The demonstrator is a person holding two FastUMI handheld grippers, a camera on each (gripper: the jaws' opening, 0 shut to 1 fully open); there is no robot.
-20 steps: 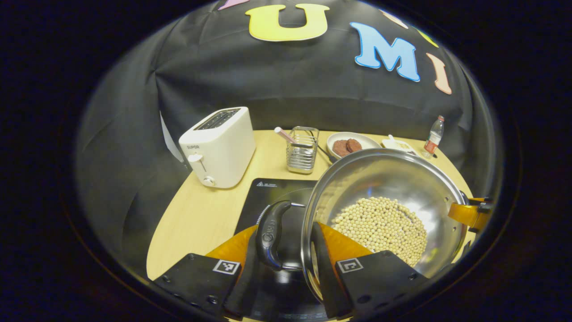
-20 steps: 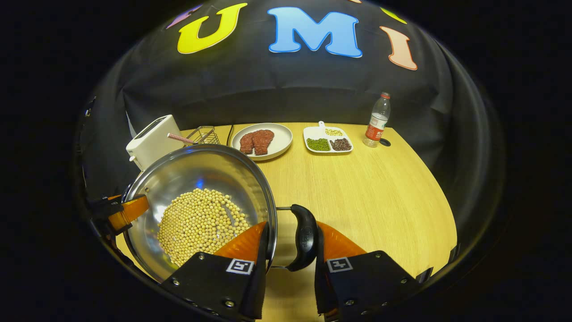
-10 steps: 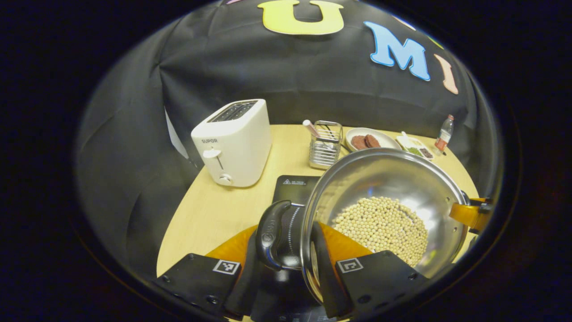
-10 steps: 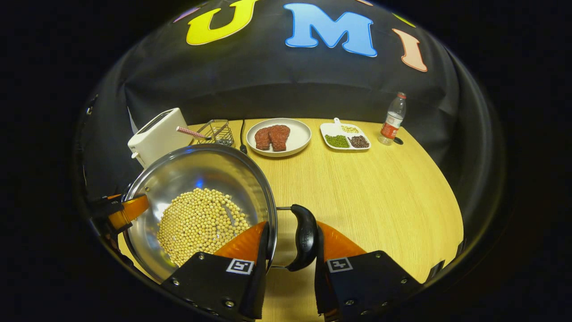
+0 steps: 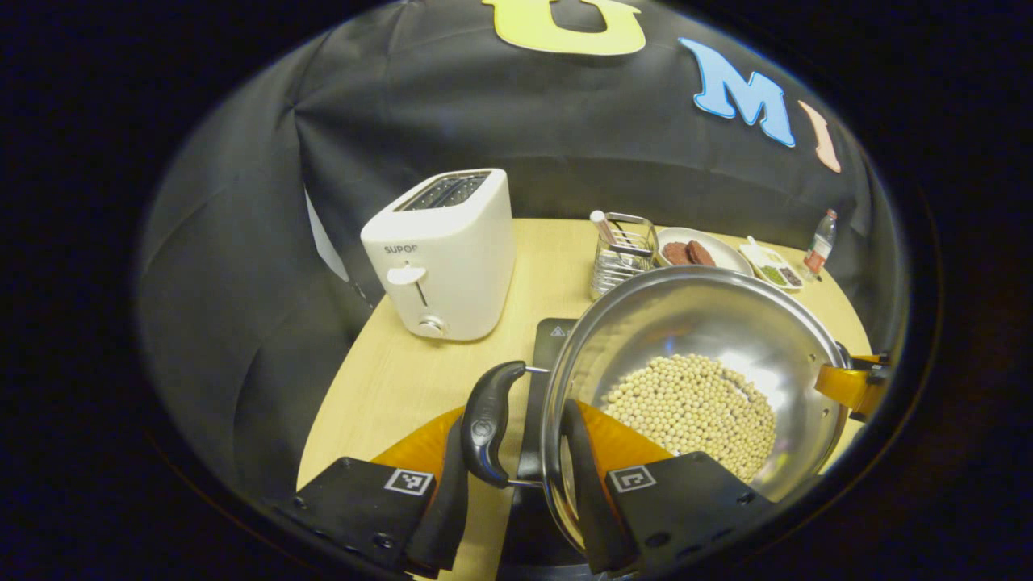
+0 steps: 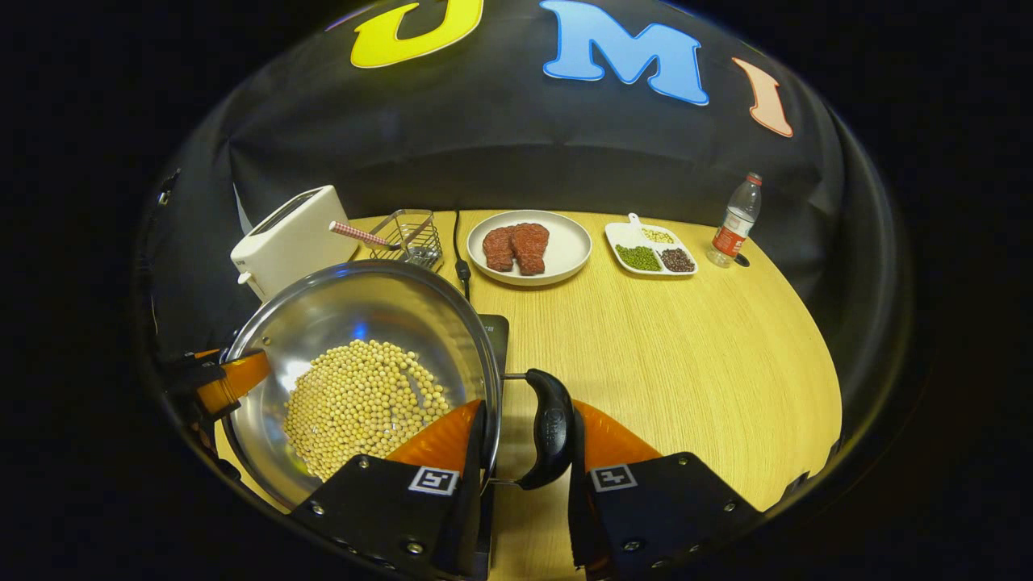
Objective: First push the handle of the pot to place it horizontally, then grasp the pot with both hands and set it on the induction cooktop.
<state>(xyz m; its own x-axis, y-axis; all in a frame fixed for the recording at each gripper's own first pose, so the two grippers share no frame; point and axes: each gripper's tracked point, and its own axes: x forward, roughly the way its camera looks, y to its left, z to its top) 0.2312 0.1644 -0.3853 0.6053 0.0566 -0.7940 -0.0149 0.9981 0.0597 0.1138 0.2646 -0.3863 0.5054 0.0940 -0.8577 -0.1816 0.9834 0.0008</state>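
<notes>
A steel pot with soybeans in it hangs between both grippers, a little above the table. My left gripper is shut on its black side handle, with one finger inside the rim and the other outside the handle. My right gripper clamps the opposite handle and the rim of the pot the same way. The black induction cooktop lies under the pot, mostly hidden; its corner peeks out past the rim. The right gripper and the left gripper each show at the pot's far side.
A white toaster stands at the table's back left, with a wire basket holding a straw beside it. Farther back are a plate of meat, a divided dish of beans and a bottle. A cable runs to the cooktop.
Both grippers have carried the pot to the left and forward, nearer the toaster. The cooktop's corner now shows beside the pot in the right gripper view. Both grips are unchanged.
</notes>
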